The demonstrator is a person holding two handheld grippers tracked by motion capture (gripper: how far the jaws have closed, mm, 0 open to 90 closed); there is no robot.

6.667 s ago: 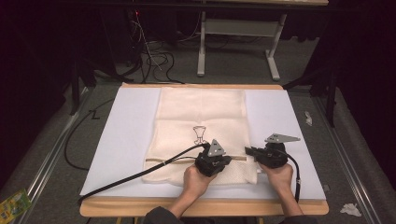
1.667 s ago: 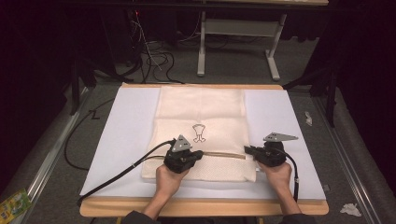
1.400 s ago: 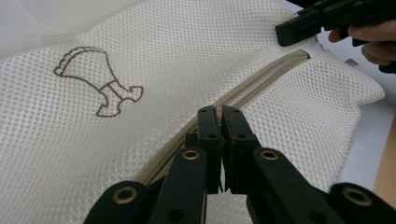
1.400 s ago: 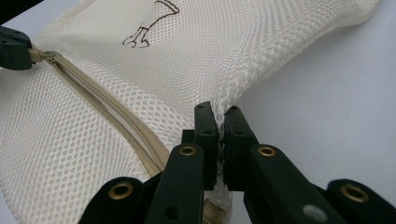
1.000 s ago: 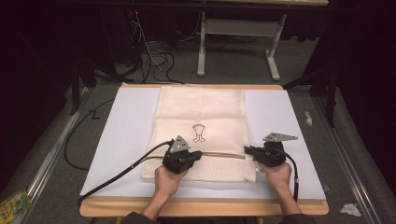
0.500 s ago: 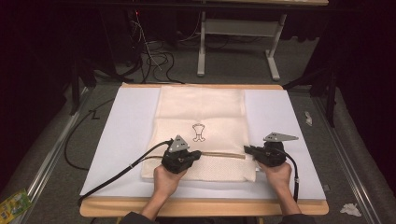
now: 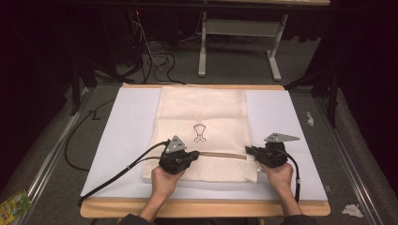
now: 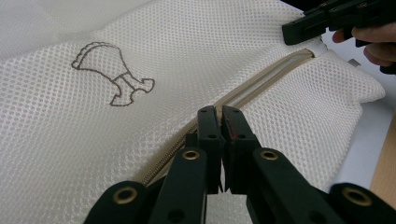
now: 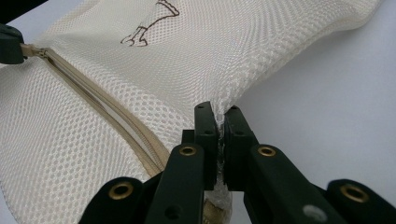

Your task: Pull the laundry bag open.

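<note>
both grippers [image 7: 195,153] [image 7: 248,151] pinch the mesh bag [image 7: 202,112] along its zipper [image 7: 220,155].

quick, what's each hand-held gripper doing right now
Left gripper: shut on the zipper pull.
Right gripper: shut on the mesh bag edge.

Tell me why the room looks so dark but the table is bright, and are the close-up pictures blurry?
High view: light falls on the white table and bag; the floor and room around stay dim. Left gripper view: the mesh and zipper look sharp, while the left claw up close is a little soft. Right gripper view: the right claw looks soft too, and the mesh near it is sharp.
</note>
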